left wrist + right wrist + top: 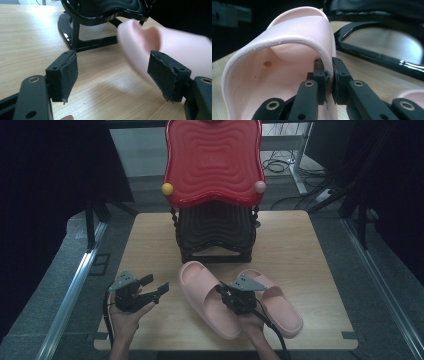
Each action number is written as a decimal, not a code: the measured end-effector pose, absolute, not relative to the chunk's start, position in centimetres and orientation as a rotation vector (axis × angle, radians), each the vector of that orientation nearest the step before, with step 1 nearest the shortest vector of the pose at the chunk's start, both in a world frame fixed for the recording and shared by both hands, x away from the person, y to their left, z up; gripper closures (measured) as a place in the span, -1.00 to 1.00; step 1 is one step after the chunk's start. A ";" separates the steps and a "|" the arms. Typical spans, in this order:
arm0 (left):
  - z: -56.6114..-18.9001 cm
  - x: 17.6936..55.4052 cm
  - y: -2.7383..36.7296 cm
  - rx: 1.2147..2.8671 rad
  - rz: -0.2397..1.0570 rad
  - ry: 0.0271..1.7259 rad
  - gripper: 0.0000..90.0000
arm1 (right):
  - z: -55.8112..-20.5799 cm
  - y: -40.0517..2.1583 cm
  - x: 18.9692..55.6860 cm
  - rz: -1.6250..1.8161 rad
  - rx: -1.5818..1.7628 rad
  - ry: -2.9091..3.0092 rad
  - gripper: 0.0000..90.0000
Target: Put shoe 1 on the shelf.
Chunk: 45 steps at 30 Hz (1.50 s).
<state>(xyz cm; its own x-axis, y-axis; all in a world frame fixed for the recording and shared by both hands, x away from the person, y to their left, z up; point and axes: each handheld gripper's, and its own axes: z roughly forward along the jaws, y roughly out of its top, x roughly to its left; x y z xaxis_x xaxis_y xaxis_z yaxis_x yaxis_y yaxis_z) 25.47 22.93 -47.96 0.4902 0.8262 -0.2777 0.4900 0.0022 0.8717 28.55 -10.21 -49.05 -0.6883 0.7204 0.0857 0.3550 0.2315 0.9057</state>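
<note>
Left slipper: flat on the wooden table, toe pointing at the rack, pinched at its strap edge.
Right slipper: just beside its twin, sole down, untouched for now.
Right gripper: clamped on the left slipper; in the right gripper view both jaws squeeze the thin strap wall, one pad inside the opening, one outside. Probably the best grip going, since that arch is the one part thin enough to fit between the jaws.
Right hand: low behind the gripper, forearm in from the near edge, gripper angled forward and a little left across the gap between the two slippers.
Left gripper: spread wide, nothing between the pads; table bare beneath them, pink toe blurred past the far jaw.
Left hand: wrapped under the gripper, jaws aimed right toward the held slipper, near but apart. Looks like standing by to help.
Shoe rack: black frame at the back of the table, red wavy shelf on top, empty tiers facing the slippers. Likely destination, judging by the layout.
</note>
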 end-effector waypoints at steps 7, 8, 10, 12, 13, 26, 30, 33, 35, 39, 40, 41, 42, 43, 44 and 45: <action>-48.1 25.5 22.7 1.652 0.381 1.148 -0.46 | -47.5 -11.7 28.3 1.492 1.003 2.075 0.85; -48.2 25.5 22.7 1.654 0.381 1.149 -0.46 | -47.3 -11.8 28.3 1.498 1.003 2.067 0.85; -48.2 25.5 22.6 1.655 0.380 1.148 -0.46 | -46.9 -11.9 28.3 1.504 1.000 2.050 0.85; -48.3 25.5 22.5 1.657 0.379 1.148 -0.46 | -46.5 -12.0 28.4 1.512 0.998 2.036 0.85; -48.3 25.5 22.5 1.657 0.378 1.148 -0.46 | -46.2 -11.9 28.4 1.517 0.994 2.028 0.85; -48.3 25.5 22.6 1.654 0.380 1.150 -0.46 | -43.1 -11.5 28.1 1.612 0.949 1.911 0.85; -48.4 25.5 22.6 1.658 0.376 1.148 -0.46 | -41.8 -11.4 28.3 1.629 0.928 1.888 0.85; -48.4 25.5 22.5 1.656 0.374 1.150 -0.46 | -41.0 -11.3 28.5 1.638 0.916 1.876 0.85; -48.4 25.6 22.5 1.656 0.375 1.150 -0.46 | -40.4 -11.3 28.6 1.652 0.923 1.867 0.85; -48.4 25.5 22.5 1.659 0.374 1.149 -0.46 | -39.2 -11.3 28.9 1.672 0.917 1.847 0.85; -48.4 25.5 22.5 1.659 0.374 1.150 -0.46 | -38.8 -11.3 29.0 1.681 0.916 1.842 0.85; -48.4 25.5 22.5 1.659 0.374 1.149 -0.46 | -38.5 -11.2 29.1 1.688 0.909 1.836 0.85; -48.4 25.5 22.5 1.659 0.373 1.149 -0.46 | -38.1 -11.2 29.1 1.696 0.907 1.828 0.85; -48.5 25.5 22.5 1.660 0.372 1.149 -0.46 | -37.8 -11.1 29.2 1.698 0.904 1.822 0.85; -48.5 25.5 22.5 1.661 0.371 1.149 -0.46 | -37.4 -11.0 29.2 1.699 0.899 1.816 0.85; -48.5 25.5 22.5 1.661 0.371 1.149 -0.46 | -37.1 -10.9 29.4 1.703 0.896 1.807 0.85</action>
